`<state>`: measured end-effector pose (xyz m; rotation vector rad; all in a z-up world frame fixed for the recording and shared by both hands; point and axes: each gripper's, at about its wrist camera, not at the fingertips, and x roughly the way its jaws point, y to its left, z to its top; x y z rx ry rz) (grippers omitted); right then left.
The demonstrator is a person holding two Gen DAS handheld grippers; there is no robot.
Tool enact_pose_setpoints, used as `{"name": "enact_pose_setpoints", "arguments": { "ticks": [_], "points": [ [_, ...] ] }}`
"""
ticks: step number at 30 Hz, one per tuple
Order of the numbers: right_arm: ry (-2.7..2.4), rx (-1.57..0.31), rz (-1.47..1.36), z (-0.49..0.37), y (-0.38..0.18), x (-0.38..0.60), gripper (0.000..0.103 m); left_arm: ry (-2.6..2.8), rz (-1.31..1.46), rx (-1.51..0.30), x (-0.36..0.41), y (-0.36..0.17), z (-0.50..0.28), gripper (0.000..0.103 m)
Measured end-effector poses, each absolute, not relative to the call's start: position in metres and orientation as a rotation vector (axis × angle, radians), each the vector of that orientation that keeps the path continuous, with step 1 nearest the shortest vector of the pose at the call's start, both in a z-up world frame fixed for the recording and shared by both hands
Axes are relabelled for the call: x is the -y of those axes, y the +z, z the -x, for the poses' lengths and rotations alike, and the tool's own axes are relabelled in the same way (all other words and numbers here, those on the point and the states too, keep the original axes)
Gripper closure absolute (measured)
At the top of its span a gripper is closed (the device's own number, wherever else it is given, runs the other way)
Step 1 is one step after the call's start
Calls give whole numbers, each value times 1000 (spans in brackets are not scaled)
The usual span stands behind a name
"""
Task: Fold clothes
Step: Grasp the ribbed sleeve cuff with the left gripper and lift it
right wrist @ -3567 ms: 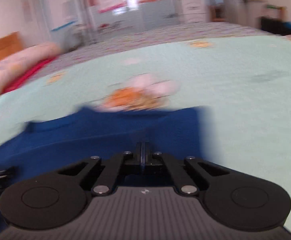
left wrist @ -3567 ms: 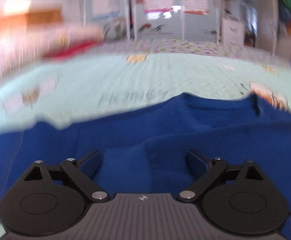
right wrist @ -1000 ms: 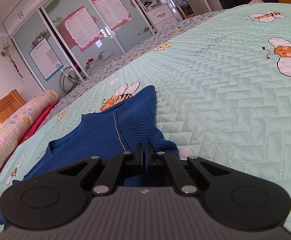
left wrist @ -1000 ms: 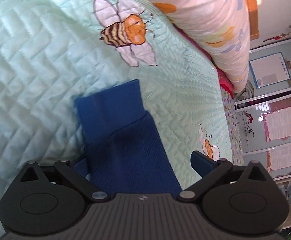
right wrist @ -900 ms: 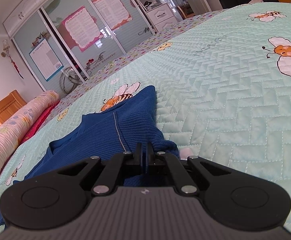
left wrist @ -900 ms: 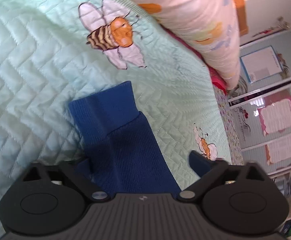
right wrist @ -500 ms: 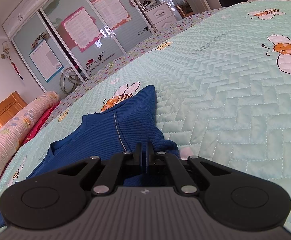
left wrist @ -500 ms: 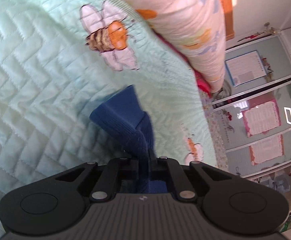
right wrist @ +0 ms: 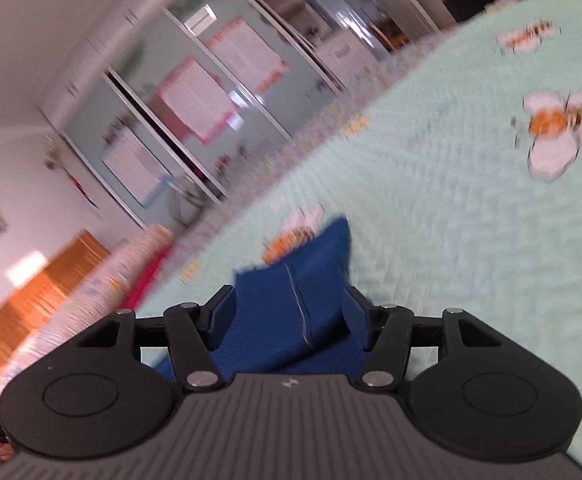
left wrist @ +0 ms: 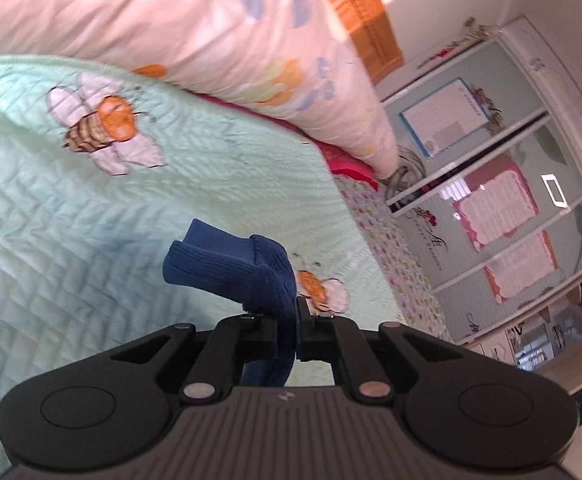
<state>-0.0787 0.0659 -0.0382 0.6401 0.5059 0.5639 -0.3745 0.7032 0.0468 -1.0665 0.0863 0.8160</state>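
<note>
We see a bed covered by a pale green quilt [left wrist: 71,216] printed with bees. On it lies a blue sweater [right wrist: 303,280]. Our left claw [left wrist: 295,322] is clamped shut on the sweater's sleeve [left wrist: 235,266], whose ribbed cuff droops above the quilt. Our right claw [right wrist: 289,320] has just been opening; its jaws stand apart with sweater fabric between them, not pressed. A long pink flowered pillow [left wrist: 195,28] lies along the bed's edge. Beyond it are a wooden headboard [left wrist: 351,12] and wardrobe doors [left wrist: 511,208] with posters.
</note>
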Motion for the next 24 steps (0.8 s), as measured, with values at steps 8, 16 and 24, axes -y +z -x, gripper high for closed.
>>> {"name": "enact_pose_setpoints", "arguments": {
  "ticks": [8, 16, 24],
  "points": [
    [320, -549, -694, 69, -70, -4, 44, 688, 901, -119, -628, 107, 313, 97],
    [323, -588, -769, 57, -83, -2, 41, 562, 767, -168, -549, 137, 240, 97],
    [348, -593, -783, 52, -84, 0, 37, 466, 650, -264, -483, 125, 178, 97]
  ]
}}
